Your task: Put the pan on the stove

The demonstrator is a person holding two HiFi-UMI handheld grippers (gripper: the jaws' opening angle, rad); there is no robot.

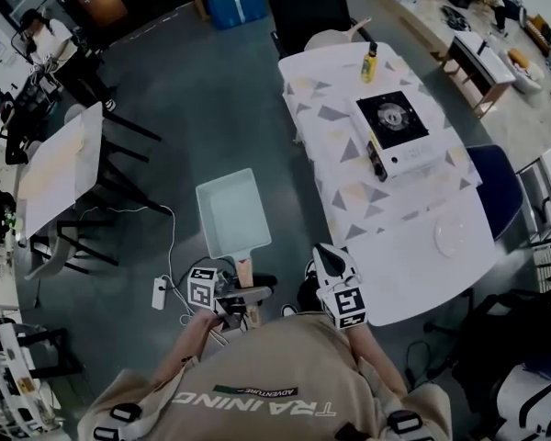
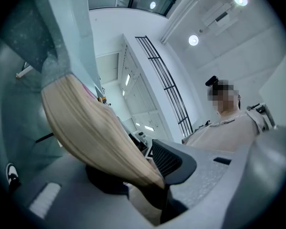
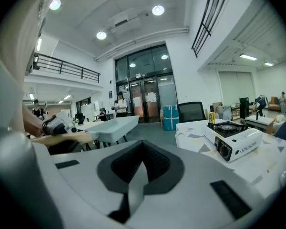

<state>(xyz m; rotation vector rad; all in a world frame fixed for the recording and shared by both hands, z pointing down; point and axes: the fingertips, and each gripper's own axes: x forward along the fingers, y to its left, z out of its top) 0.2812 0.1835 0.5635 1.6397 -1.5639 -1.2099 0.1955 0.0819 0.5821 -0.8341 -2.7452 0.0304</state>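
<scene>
One pan (image 1: 232, 211) points straight ahead of your left hand-held gripper (image 1: 241, 294), which pinches its wooden handle (image 2: 95, 128). Your right hand-held gripper (image 1: 329, 265) is pressed together, and its view adds the front of the stove (image 3: 233, 141).

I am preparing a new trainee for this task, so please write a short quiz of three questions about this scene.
1. True or false: the pan already sits on the stove.
2. What does the left gripper hold? A) the pan's wooden handle B) a cup C) nothing
3. Fill in: the right gripper has its jaws ___, with nothing between them.

Key: 1 false, the pan is held in the air, away from the table; 2 A; 3 together.
</scene>
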